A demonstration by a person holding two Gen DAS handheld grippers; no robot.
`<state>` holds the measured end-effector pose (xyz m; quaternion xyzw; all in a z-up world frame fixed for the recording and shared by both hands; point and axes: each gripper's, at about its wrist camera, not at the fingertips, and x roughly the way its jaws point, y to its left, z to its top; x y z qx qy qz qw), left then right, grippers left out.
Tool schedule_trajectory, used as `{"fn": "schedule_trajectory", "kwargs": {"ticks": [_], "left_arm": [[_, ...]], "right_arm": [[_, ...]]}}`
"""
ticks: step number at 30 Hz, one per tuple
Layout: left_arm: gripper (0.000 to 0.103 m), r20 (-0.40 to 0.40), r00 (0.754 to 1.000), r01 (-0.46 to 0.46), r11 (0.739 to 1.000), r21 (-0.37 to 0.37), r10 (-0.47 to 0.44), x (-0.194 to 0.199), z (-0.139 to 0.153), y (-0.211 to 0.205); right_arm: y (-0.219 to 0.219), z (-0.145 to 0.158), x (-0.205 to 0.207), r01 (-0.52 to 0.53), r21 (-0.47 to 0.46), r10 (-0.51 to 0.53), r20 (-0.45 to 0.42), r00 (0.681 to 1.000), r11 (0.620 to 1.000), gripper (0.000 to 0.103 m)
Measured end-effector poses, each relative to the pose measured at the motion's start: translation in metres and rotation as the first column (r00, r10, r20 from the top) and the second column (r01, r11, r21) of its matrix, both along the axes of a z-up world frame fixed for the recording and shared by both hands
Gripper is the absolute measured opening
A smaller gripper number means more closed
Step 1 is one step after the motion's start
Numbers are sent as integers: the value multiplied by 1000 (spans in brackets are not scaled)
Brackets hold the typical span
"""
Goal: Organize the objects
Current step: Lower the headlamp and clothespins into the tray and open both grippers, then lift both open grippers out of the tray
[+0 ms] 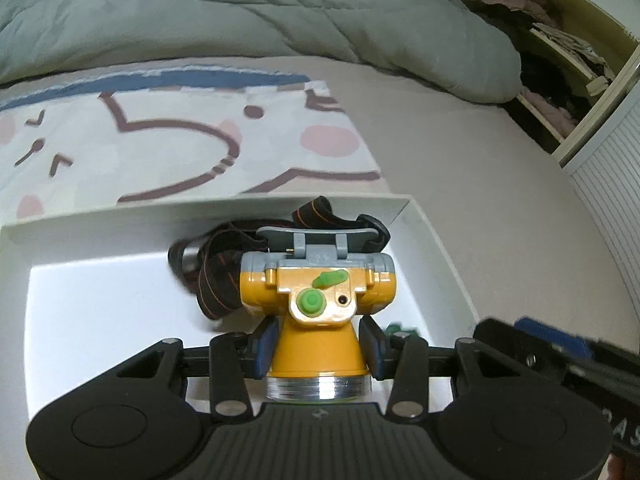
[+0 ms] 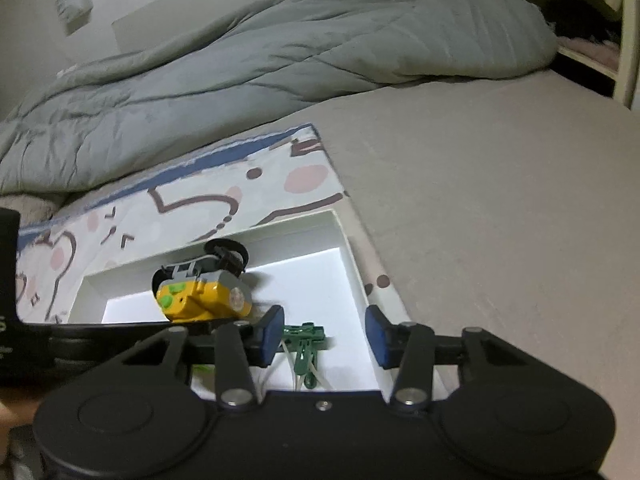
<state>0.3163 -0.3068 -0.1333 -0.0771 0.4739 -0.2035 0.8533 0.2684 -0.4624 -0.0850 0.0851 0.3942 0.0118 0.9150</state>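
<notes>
A rumpled grey duvet (image 2: 280,52) lies on the beige bed (image 2: 500,208), beside cluttered cream shelves (image 1: 576,52).

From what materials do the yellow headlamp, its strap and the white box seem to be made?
Headlamp: glossy yellow plastic, judging by the bright reflections on its shell; the ribbed silver ring at the front looks metallic, maybe only plated. Strap: woven elastic fabric, matte black with thin orange lines, folding limply. White box: probably smooth cardboard, with thin straight walls and sharp corners.
</notes>
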Motion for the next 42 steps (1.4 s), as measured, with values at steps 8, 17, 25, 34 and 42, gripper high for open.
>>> {"fn": "schedule_trajectory", "kwargs": {"ticks": [8,17,25,34,42], "left_arm": [[45,45,992,106,982,155,-114,11,-3,-36],[43,67,957,275,955,112,-284,11,-6,-56],[48,87,966,235,966,109,-245,18,-6,-49],[76,82,978,185,978,97,-193,13,15,-27],[84,69,989,119,981,156,-131,-7,41,5]], "right_arm": [[-18,11,-5,72,58,-75,34,997,996,44],[-27,12,-5,88,83,-91,43,995,993,43],[-30,14,-6,88,96,-94,50,994,991,43],[-26,14,-8,72,82,-75,37,996,994,43],[-17,18,-14,61,61,-62,23,998,996,43]]}}
